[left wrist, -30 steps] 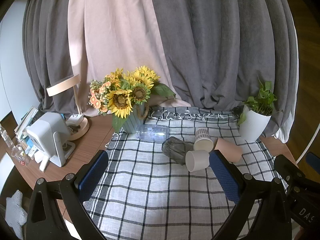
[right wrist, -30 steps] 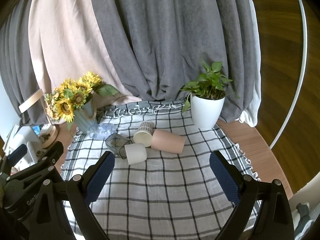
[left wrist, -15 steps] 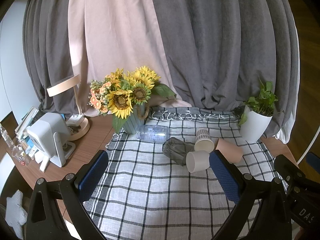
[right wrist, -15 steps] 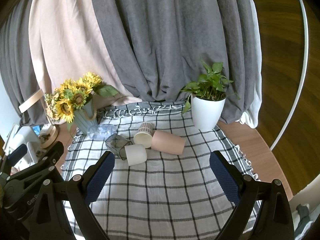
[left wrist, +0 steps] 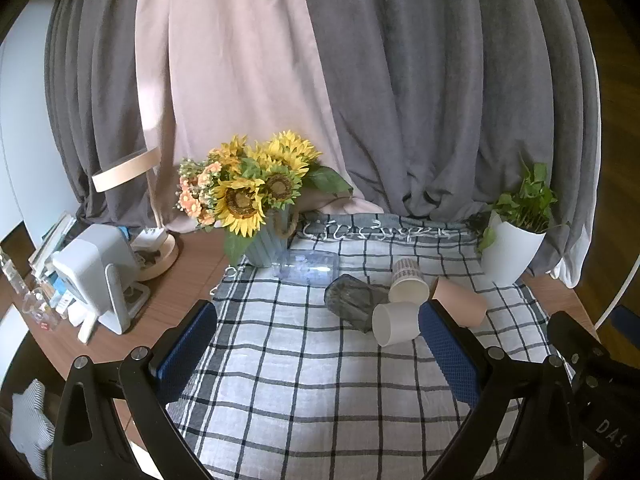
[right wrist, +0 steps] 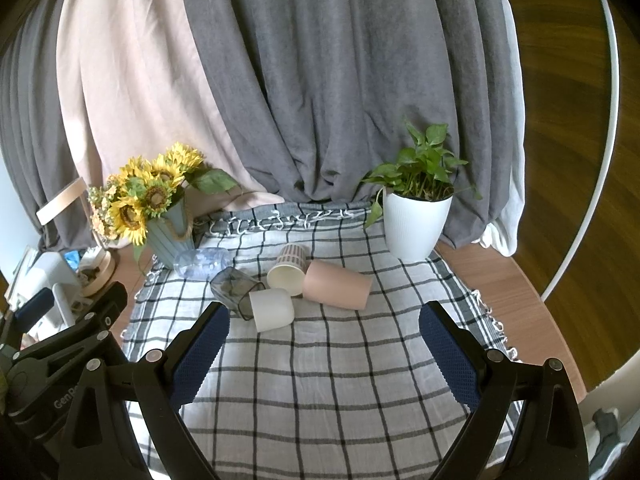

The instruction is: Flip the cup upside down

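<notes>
white plastic cup [right wrist: 272,309] lies on its side on the checked cloth [right wrist: 332,380], touching the grey glass [right wrist: 234,290]. both grippers hover empty, fingers spread. approach with the right gripper [right wrist: 324,354], pinch across the wall, then lift clear before turning it.

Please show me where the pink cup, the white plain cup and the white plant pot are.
pink cup [right wrist: 338,285], right wrist view, on its side wall.
white plain cup [right wrist: 272,310], right wrist view, on its side wall.
white plant pot [right wrist: 414,226], right wrist view, on its ribbed front.
</notes>
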Demonstrator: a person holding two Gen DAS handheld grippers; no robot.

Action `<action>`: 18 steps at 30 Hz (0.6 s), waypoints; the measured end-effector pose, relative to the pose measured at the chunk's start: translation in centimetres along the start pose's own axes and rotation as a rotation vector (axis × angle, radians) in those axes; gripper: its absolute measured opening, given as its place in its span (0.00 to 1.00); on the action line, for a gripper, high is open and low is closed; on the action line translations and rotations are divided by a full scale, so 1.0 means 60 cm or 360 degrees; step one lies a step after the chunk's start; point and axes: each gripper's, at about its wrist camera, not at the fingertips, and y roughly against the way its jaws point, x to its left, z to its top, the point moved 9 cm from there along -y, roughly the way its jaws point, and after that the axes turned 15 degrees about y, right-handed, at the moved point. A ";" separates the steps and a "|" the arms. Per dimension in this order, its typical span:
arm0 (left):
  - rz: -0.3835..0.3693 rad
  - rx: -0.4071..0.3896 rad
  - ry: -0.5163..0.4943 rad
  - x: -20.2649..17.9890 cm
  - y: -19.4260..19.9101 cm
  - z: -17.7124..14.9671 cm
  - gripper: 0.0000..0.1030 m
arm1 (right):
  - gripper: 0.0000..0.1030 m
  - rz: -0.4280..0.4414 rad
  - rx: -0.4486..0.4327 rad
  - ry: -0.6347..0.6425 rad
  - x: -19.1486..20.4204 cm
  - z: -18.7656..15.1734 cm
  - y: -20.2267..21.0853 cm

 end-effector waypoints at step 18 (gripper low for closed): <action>-0.0029 0.0196 -0.0074 -0.027 -0.124 0.006 1.00 | 0.93 0.0087 0.0124 0.0008 0.013 0.021 -0.102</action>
